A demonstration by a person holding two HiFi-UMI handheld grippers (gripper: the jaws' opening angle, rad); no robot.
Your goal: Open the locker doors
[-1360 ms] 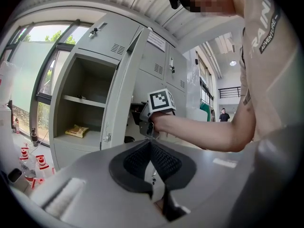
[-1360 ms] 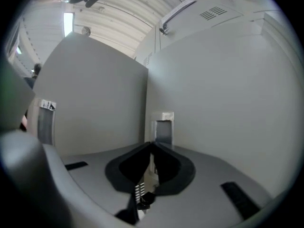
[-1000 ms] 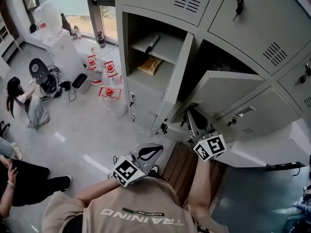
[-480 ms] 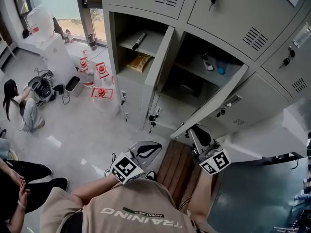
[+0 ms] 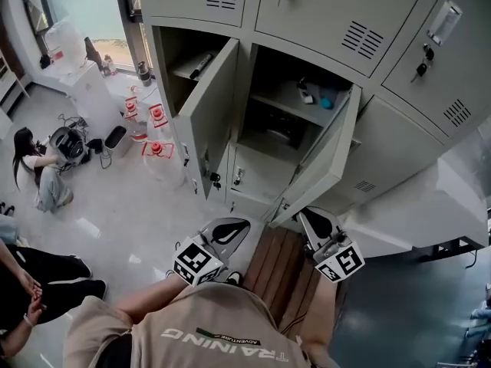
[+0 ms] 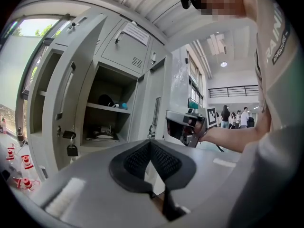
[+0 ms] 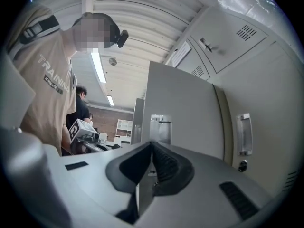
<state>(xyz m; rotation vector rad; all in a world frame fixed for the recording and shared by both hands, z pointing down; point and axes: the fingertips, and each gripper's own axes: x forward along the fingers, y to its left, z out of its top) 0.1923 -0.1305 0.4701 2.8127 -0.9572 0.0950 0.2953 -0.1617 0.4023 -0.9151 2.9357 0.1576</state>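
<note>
The left door (image 5: pixel 209 106) and right door (image 5: pixel 326 159) hang open. The left gripper (image 6: pixel 151 145) is closed, empty; the right gripper (image 7: pixel 152 145) is closing on nothing. Shelf items (image 5: pixel 314 96) are too small to identify.

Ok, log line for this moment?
left door: open | right door: open | left gripper: shut, empty | right gripper: closing, empty

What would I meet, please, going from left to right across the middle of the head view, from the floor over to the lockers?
Seated person → red-capped water jugs → left open locker door → right open locker door → closed locker door.
</note>
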